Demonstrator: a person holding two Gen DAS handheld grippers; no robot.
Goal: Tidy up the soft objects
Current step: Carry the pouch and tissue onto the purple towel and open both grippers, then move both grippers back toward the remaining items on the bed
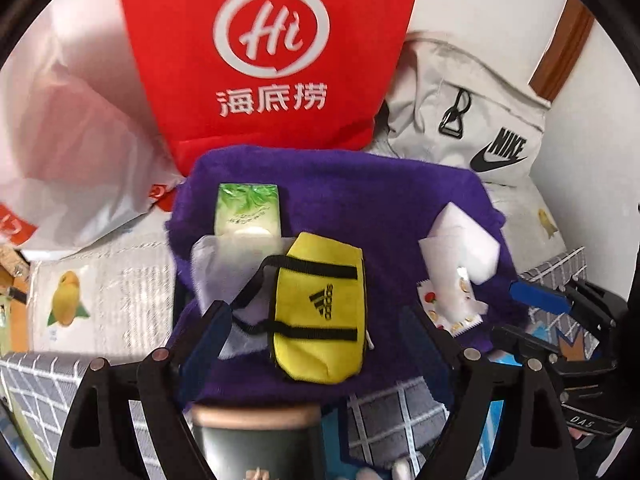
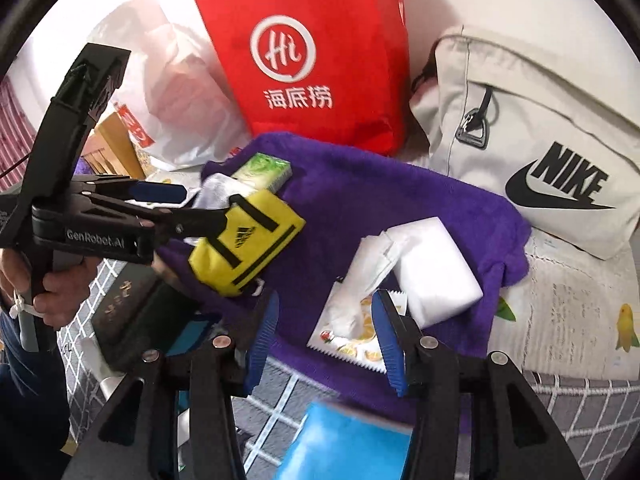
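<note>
Both grippers gape empty: left gripper (image 1: 316, 336) straddles yellow pouch (image 1: 320, 308), right gripper (image 2: 324, 336) above wipes packet (image 2: 352, 336).

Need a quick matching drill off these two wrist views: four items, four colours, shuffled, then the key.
Items
1. pouch
2. towel
3. shopping bag
4. backpack

Colours
A. red
B. pale grey
C. yellow
D. purple

Pairs: 1-C, 2-D, 3-A, 4-B
</note>
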